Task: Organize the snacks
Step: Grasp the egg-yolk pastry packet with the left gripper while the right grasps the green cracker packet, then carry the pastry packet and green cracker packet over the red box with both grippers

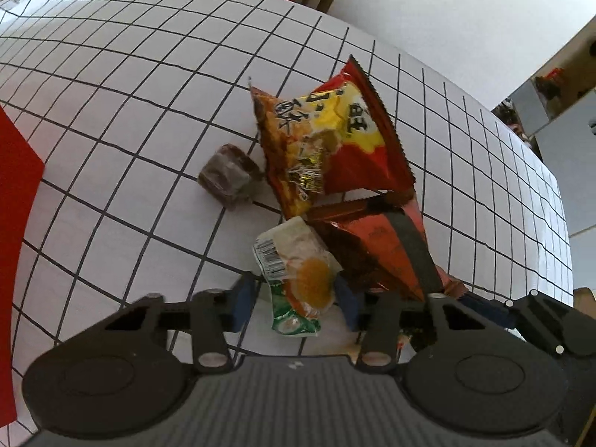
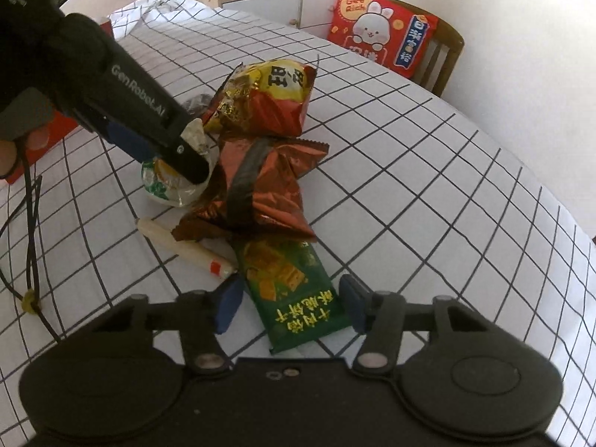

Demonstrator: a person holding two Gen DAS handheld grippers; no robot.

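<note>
On the grid cloth lies a pile of snacks. My left gripper (image 1: 294, 303) is shut on a white-green-orange packet (image 1: 294, 272) at the pile's near end. The right wrist view shows the same left gripper (image 2: 173, 164) pinching the crumpled packet (image 2: 167, 190). My right gripper (image 2: 288, 303) stands open astride a green biscuit packet (image 2: 290, 287), with slivers of cloth between the pads and its edges. Behind lie a copper-red bag with a black band (image 2: 257, 182), a red-yellow chip bag (image 2: 275, 89) and a pale sausage stick (image 2: 186, 249). A brown wrapped cube (image 1: 229, 175) sits left of the chip bag (image 1: 335, 138).
A flat red object (image 1: 15, 223) lies at the table's left edge. A red cushion (image 2: 383, 33) rests on a wooden chair beyond the far edge. A black cable (image 2: 29, 223) trails across the cloth beside the person's hand (image 2: 11, 149). A cabinet with clutter stands behind.
</note>
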